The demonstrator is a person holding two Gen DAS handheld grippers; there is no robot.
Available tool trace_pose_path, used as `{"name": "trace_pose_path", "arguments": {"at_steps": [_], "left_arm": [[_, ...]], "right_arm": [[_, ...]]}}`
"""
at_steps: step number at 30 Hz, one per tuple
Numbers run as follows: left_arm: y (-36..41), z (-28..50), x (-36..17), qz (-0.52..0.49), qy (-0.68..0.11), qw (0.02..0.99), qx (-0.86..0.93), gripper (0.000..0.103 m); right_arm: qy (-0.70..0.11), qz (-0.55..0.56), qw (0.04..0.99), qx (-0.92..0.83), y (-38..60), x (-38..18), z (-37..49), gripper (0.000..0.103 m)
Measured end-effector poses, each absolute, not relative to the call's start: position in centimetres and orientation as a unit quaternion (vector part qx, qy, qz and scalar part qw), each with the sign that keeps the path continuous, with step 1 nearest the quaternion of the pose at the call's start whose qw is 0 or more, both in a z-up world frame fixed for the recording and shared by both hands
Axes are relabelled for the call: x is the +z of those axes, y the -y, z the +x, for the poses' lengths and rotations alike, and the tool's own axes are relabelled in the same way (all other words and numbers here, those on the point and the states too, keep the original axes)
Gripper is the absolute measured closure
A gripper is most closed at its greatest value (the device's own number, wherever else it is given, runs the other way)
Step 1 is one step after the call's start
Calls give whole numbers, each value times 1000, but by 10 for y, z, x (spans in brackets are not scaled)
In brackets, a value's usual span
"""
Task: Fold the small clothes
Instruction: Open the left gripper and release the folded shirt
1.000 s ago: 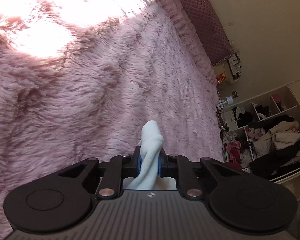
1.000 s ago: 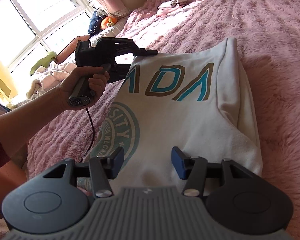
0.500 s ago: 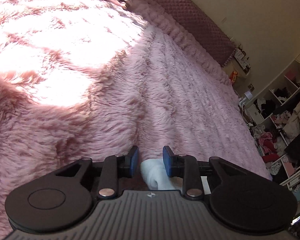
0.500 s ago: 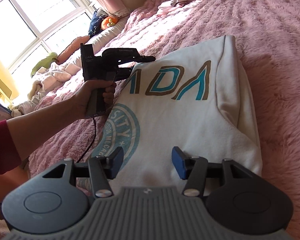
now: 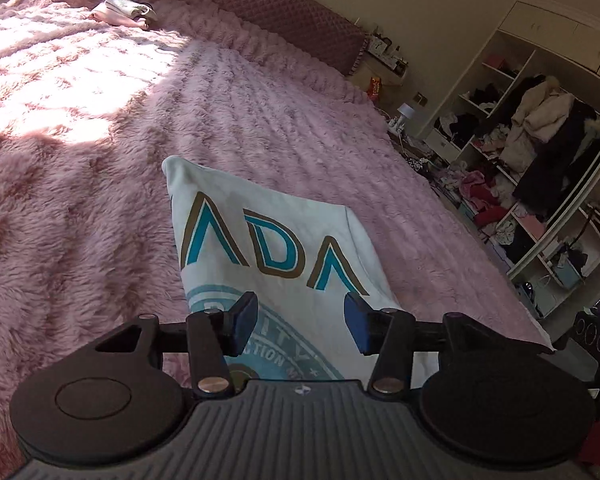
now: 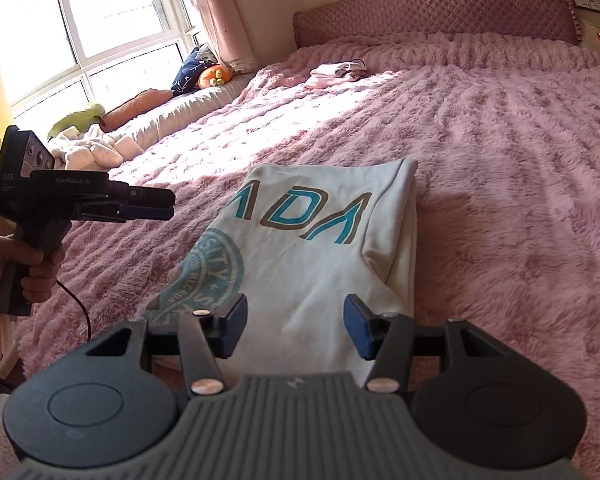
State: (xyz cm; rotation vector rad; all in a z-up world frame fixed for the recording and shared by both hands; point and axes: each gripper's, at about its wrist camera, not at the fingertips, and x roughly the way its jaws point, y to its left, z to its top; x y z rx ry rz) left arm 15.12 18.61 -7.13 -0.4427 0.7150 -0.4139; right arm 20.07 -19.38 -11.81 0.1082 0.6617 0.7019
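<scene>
A white T-shirt with teal and brown letters and a round teal print (image 5: 284, 240) lies folded into a long strip on the pink furry bed cover (image 5: 100, 160); it also shows in the right wrist view (image 6: 320, 240). My left gripper (image 5: 300, 322) is open and empty, held above the shirt's near end. My right gripper (image 6: 296, 330) is open and empty above the same near end. In the right wrist view the left gripper (image 6: 156, 206) is held at the left, off the shirt's edge.
A small pile of folded pale clothes (image 6: 336, 72) lies far up the bed near the quilted headboard (image 6: 440, 12). A window bench with cushions and soft toys (image 6: 140, 116) runs along the left. Open shelves full of clothes (image 5: 540, 160) stand past the bed's right side.
My left gripper let go of the shirt's edge, opened wide and drew back to the left. My right gripper stayed open and lifted back a little.
</scene>
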Motion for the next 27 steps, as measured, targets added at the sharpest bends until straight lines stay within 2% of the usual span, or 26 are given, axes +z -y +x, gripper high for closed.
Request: {"name": "trace_pose_path", "arguments": {"at_steps": [6, 12, 15, 21, 27], "left_arm": [[-156, 109, -100, -228, -373, 883, -170, 41], [-162, 103, -133, -279, -379, 869, -155, 40], [-159, 102, -137, -271, -378, 873, -149, 40], [-148, 102, -120, -256, -391, 875, -126, 39], [-126, 78, -71, -213, -391, 894, -44, 26]], "right_arm": [[-317, 42, 890, 326, 184, -123, 191, 53], [-352, 38, 886, 300, 175, -145, 192, 53], [-371, 22, 886, 278, 173, -159, 197, 53], [-381, 27, 886, 262, 171, -152, 199, 50], [-351, 30, 916, 192, 166, -103, 173, 35]]}}
